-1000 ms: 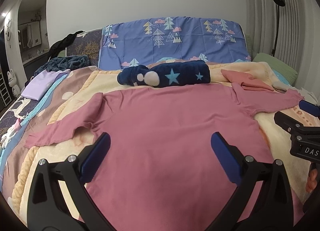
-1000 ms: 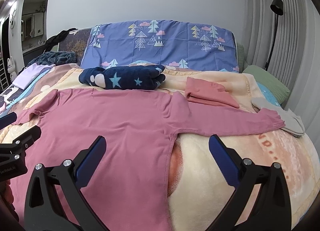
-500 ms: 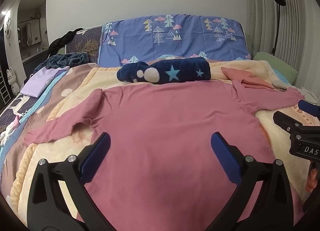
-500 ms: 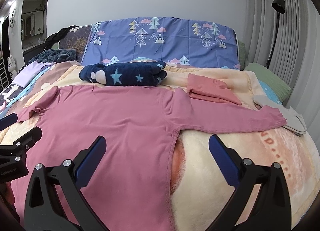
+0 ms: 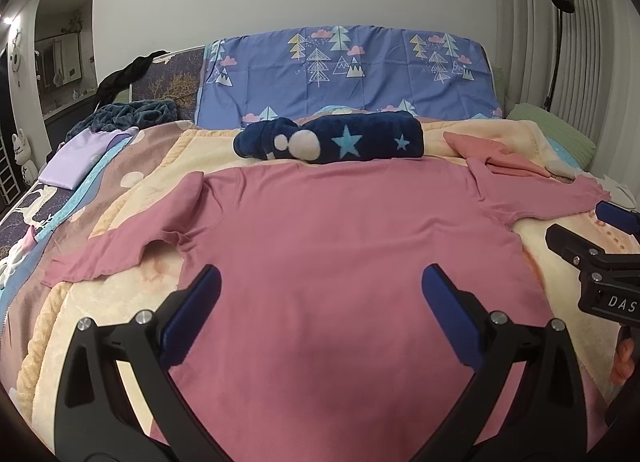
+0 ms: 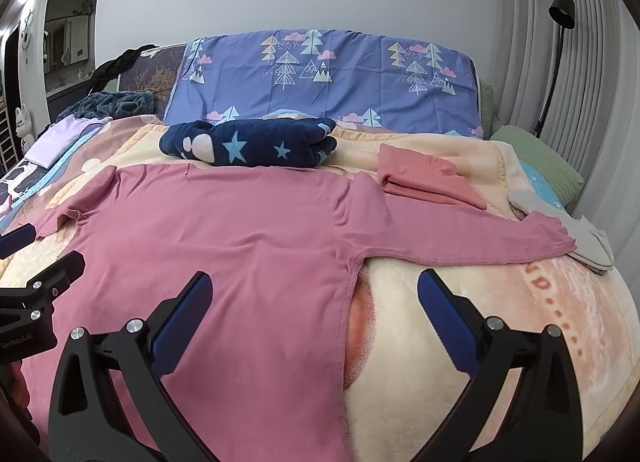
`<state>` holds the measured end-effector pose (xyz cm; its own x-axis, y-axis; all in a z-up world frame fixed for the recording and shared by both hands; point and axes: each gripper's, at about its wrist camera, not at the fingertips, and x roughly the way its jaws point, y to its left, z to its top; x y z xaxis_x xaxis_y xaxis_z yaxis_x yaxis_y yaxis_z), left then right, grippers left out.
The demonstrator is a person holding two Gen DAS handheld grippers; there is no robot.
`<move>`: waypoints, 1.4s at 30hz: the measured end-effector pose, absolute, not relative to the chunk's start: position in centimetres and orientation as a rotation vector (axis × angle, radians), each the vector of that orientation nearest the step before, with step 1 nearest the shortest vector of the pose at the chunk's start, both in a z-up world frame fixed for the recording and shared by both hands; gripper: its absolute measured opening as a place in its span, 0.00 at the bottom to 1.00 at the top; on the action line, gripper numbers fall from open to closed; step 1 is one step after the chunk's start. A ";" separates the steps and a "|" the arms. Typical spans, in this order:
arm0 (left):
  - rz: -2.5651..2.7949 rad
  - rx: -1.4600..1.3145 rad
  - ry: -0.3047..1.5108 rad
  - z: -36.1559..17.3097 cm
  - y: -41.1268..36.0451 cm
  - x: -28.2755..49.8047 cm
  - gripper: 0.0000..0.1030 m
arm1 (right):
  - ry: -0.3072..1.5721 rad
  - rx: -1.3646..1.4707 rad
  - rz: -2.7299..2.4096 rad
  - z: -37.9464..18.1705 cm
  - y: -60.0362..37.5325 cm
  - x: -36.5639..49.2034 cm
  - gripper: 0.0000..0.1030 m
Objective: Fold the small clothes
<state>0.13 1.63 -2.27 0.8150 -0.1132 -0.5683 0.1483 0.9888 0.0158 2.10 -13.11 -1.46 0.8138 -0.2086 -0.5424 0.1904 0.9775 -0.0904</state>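
Now my left gripper point(image 5: 320, 302) and right gripper point(image 6: 312, 302) hover wide open, empty, over the flattened pink shirt point(image 5: 340, 242) ahead, ready for folding.

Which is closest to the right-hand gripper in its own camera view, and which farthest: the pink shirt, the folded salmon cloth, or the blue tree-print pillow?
From the right gripper:
1. Pink shirt, spread flat just ahead, under the left finger.
2. Folded salmon cloth, farther back, to the right.
3. Tree-print pillow, upright at the bed's head.
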 end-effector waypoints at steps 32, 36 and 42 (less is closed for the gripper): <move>0.330 -0.676 0.735 -9.0 37.2 4.8 0.64 | 0.670 -0.104 -0.223 -2.9 -12.7 6.5 0.99; 0.461 -0.852 0.730 -11.6 45.2 5.9 0.70 | 0.692 -0.115 -0.242 -3.4 -12.9 7.2 0.99; 0.471 -0.994 0.660 -13.8 49.3 8.6 0.41 | 0.711 -0.147 -0.236 -4.0 -12.2 8.0 0.99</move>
